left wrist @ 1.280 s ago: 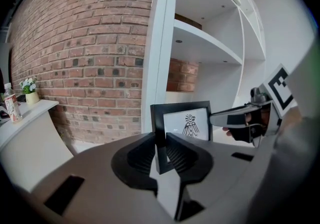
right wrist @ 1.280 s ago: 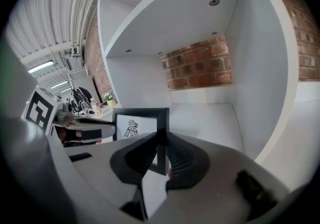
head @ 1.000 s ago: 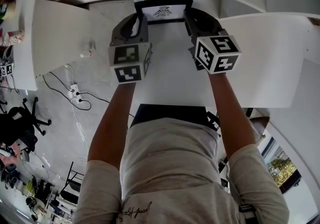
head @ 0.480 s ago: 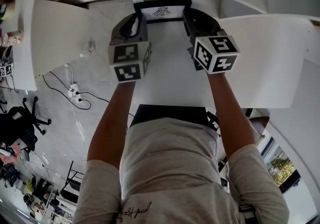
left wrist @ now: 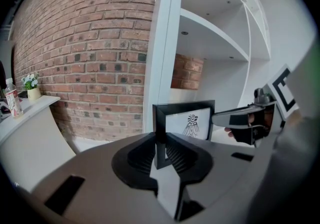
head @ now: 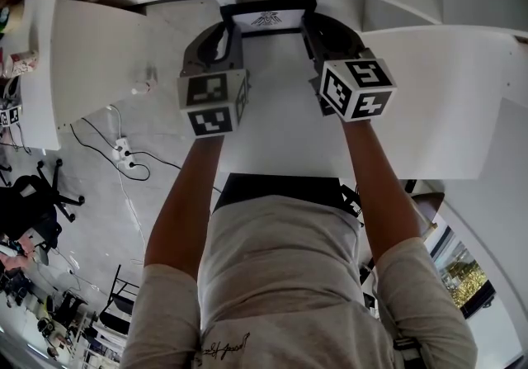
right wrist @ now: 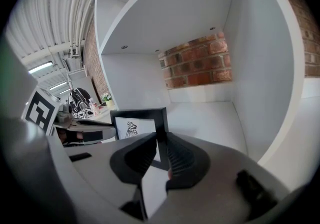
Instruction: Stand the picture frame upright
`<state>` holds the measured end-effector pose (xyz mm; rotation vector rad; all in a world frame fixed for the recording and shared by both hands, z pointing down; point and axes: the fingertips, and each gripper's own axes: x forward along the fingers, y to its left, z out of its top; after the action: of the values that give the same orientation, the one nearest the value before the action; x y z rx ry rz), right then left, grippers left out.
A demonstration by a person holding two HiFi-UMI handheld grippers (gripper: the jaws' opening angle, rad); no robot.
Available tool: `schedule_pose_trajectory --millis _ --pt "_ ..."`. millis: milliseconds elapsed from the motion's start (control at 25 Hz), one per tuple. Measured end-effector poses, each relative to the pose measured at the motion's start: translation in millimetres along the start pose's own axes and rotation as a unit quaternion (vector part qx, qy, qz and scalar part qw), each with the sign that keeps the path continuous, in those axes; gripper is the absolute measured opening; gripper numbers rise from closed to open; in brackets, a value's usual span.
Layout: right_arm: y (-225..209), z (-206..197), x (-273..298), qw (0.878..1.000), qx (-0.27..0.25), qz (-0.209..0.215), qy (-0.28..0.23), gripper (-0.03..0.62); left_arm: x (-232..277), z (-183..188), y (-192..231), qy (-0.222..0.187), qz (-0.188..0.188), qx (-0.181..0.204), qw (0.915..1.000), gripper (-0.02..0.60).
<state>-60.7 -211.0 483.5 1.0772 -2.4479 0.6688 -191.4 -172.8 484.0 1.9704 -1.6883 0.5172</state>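
At the far end of the white shelf point(head: 280, 124), the black picture frame point(head: 268, 19) stands close to upright, its print of a bird-like figure facing the person. The left hand-held gripper point(head: 232, 27) is closed narrow on the frame's left side rail. The right hand-held gripper point(head: 311, 26) is closed the same way on the right side rail. Each gripper view shows a rail pinched between the ribbed pads point(left wrist: 178, 155).

The frame looks light and stiff, a thin moulding around a flat pane, so it should lift and tilt as one piece without flexing. Its smooth black finish may slide between the pads. The pane may be glass and fragile, so the hold belongs on the side rails, about mid height, and never on the face. A frame this thin will probably topple easily unless a back stand is folded out, and no view shows one
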Motion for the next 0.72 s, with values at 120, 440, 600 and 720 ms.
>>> schedule_pose_trajectory --millis 120,440,600,720 --pt "-0.3 -0.3 0.8 1.000 -0.002 0.001 0.001 0.063 0.5 0.0 0.4 -0.001 0.000 0.001 1.0000 0.072" --pt "-0.4 -0.7 0.9 1.000 0.001 0.006 -0.002 0.063 0.8 -0.2 0.0 -0.002 -0.005 0.009 0.9999 0.074" --pt "-0.3 -0.3 0.3 1.000 -0.001 0.006 -0.005 0.063 0.3 -0.3 -0.3 -0.001 -0.005 0.020 0.9998 0.074" --pt "0.5 -0.5 -0.1 1.000 -0.004 0.005 -0.005 0.063 -0.3 0.6 -1.5 -0.003 -0.005 0.024 0.9997 0.074"
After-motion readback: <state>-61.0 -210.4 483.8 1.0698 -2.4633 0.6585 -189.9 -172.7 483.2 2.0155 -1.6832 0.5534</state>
